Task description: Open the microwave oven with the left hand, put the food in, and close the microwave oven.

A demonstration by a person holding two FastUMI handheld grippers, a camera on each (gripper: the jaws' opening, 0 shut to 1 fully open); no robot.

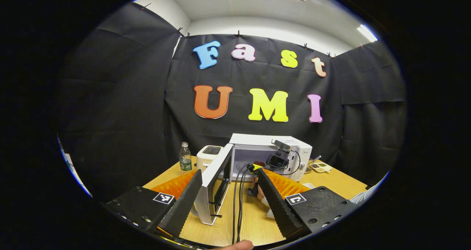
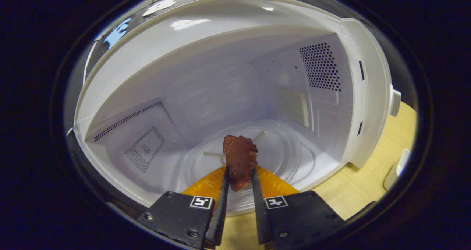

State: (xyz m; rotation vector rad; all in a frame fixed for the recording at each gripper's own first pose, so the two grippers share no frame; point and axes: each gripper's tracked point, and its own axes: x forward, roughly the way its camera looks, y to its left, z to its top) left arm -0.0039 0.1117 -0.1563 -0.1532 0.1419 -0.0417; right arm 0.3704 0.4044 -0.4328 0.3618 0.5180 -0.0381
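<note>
Left gripper view: the microwave (image 1: pixel 270 152) stands on the wooden table (image 1: pixel 342 183) with its door (image 1: pixel 215 183) swung open, a water bottle (image 1: pixel 185 157) and toaster (image 1: pixel 208 156) beside it; the left gripper (image 1: pixel 228 176) gapes wide, holding nothing. The right gripper (image 2: pixel 239 172) pinches a brown, lumpy piece of food (image 2: pixel 240 161) — over the glass turntable (image 2: pixel 283 150) inside the white cavity.

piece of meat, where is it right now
In the right gripper view the piece of meat sits pinched in the right gripper, above the glass turntable inside the open microwave.
</note>
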